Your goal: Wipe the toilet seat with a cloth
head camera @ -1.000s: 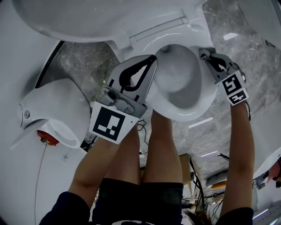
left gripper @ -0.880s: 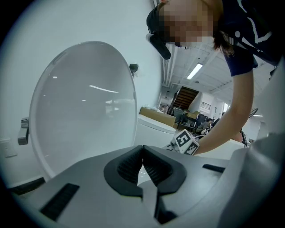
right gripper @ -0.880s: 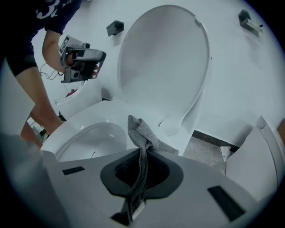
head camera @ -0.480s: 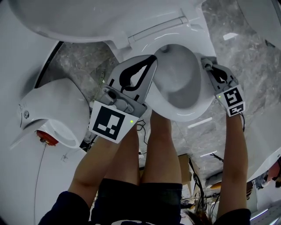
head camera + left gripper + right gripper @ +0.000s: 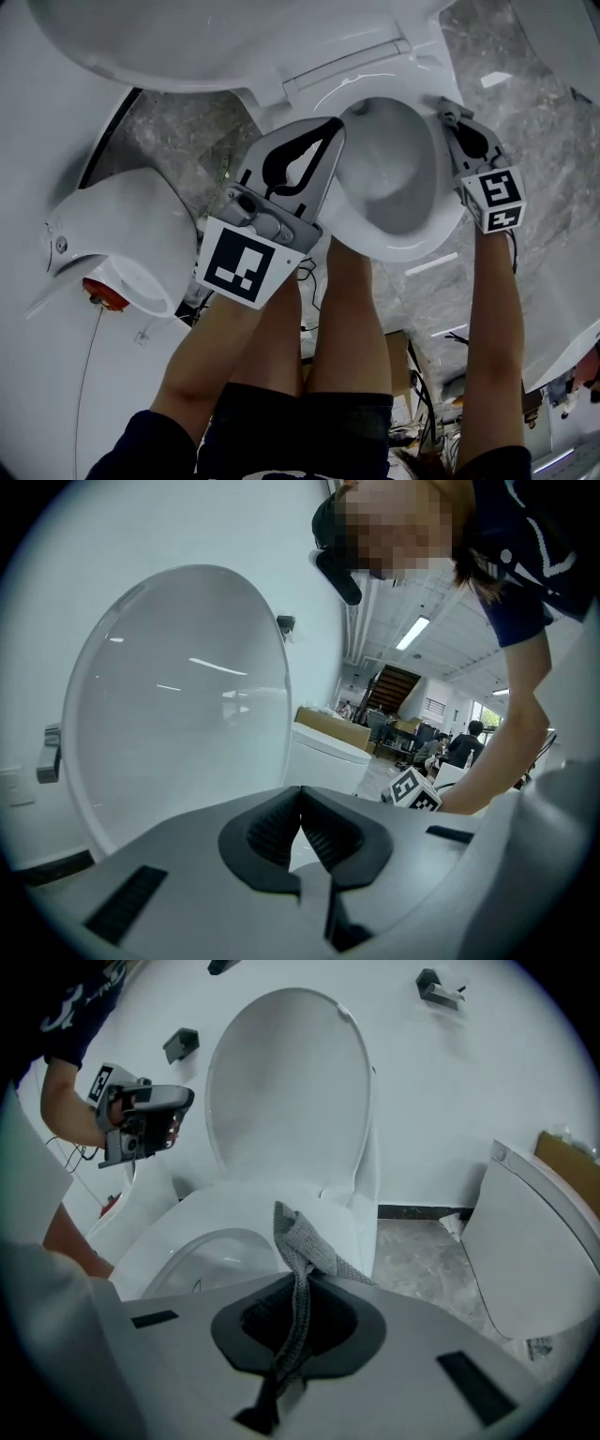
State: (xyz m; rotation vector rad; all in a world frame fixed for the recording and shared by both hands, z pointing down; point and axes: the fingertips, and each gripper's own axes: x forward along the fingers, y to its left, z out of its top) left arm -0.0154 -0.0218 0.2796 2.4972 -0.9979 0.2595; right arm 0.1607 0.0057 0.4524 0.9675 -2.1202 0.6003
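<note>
The white toilet seat rings the bowl, with the lid raised against the wall. My right gripper sits at the seat's right rim near the hinge. It is shut on a grey cloth, which hangs up and forward from the jaws over the seat. My left gripper hovers over the seat's left side, shut with nothing between its pads. It also shows in the right gripper view as the left gripper held in a hand. The lid fills the left gripper view.
A second toilet with a red part stands at the left, and another toilet at the right. The marble floor lies between them. Cables trail on the floor behind the person's legs.
The right gripper with the cloth has shifted slightly along the seat's right rim, first toward the front, then back. The left gripper has barely moved.
</note>
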